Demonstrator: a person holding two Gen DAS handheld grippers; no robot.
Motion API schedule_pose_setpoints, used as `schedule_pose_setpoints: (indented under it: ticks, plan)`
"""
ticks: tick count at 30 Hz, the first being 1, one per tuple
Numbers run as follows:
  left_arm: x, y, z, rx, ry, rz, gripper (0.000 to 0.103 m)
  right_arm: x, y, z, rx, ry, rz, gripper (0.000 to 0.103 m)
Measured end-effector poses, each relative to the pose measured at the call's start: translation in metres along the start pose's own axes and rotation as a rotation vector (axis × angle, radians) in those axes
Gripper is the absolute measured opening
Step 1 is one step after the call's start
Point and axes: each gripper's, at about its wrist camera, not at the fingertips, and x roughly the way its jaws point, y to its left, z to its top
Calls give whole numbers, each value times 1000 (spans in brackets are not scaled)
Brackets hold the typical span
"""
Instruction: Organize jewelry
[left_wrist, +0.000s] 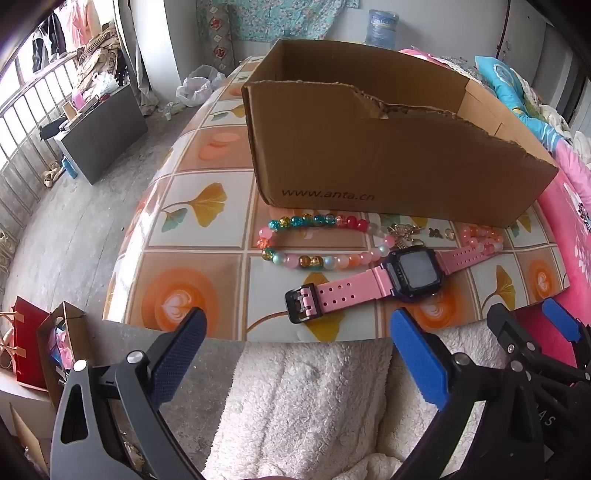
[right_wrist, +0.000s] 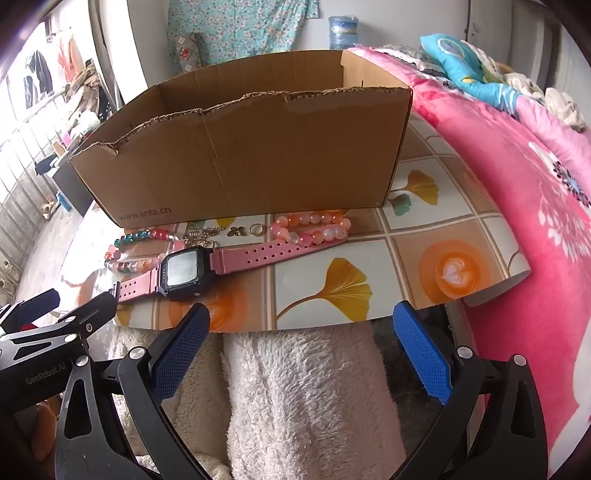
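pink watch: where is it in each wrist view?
Left wrist: the pink watch lies right of centre on the table, its buckle end pointing at the near edge.
Right wrist: the pink watch lies left of centre, its strap running right toward the pink bead bracelet.
Shared landmark: the cardboard box printed www.anta.cn, just behind the watch.

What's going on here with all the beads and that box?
A person holds a two-finger gripper in each hand, tidying jewelry. Both the left gripper and right gripper are open and empty, short of the table's near edge. A pink watch, a multicolored bead bracelet, a pink bead bracelet and small gold charms lie in front of the open cardboard box.
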Motion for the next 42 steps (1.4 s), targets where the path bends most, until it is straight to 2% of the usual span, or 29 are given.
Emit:
schedule_pose_setpoints:
  ticks: [42]
  plan:
    - [4, 5, -1, -14, 5, 9, 97, 5, -10, 8, -6, 4, -7, 96]
